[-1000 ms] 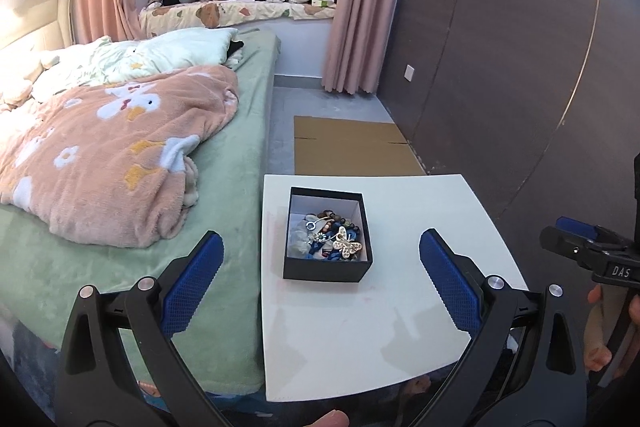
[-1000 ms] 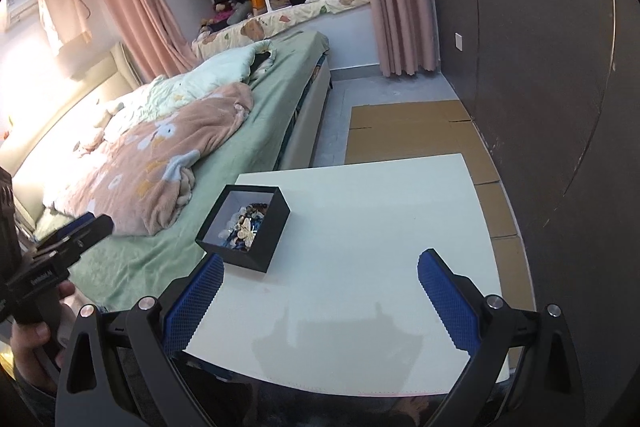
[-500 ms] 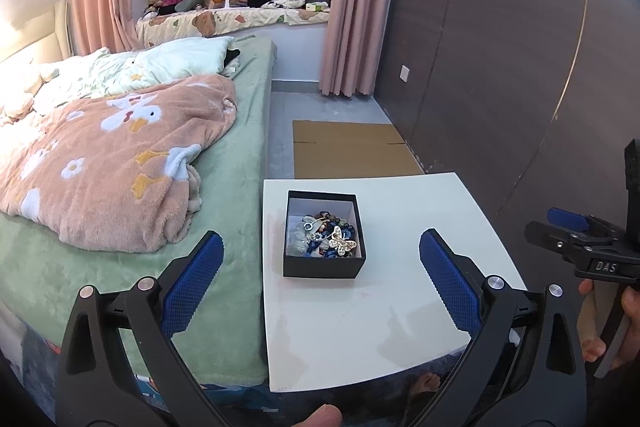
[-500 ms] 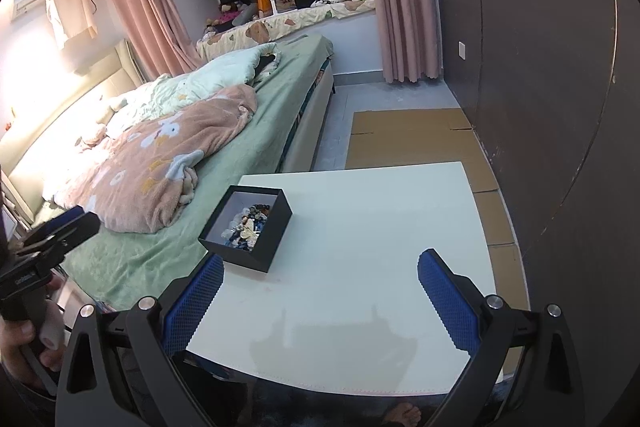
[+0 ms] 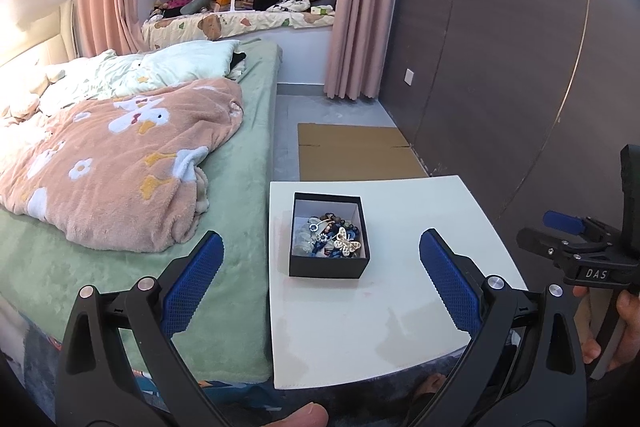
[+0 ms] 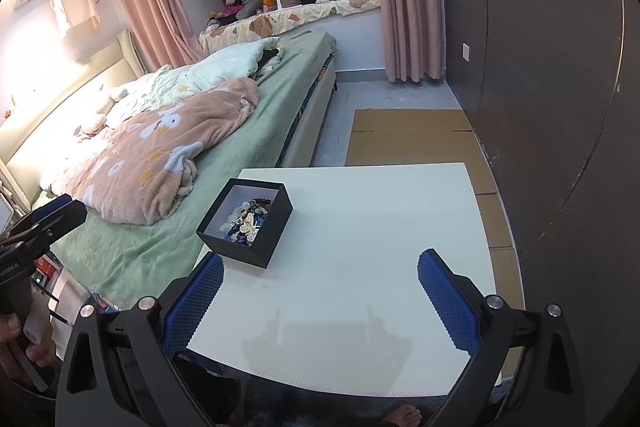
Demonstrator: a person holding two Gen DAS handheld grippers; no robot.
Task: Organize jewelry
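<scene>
A black open box [image 5: 327,269] [image 6: 276,227] sits on the left part of a small white table [image 5: 384,315] [image 6: 380,239]. Inside lies a heap of jewelry [image 5: 330,237] [image 6: 246,221] with a gold butterfly brooch [image 5: 346,243] on top. My left gripper [image 5: 320,269] hangs open above the table's near edge, the box between and beyond its blue pads. My right gripper [image 6: 320,289] is open too, over the table's near right half, nothing between its fingers. Each gripper shows at the edge of the other's view, held by a hand.
A bed [image 5: 240,267] with green sheet and a pink flowered blanket [image 5: 120,163] runs along the table's left side. A dark panel wall [image 6: 560,67] stands to the right. Flat cardboard [image 5: 352,151] lies on the floor beyond the table. Bare toes show below the table's near edge.
Both grippers have drawn back and risen a little, so the table and box look smaller and farther. Both stay open. The box has not moved.
</scene>
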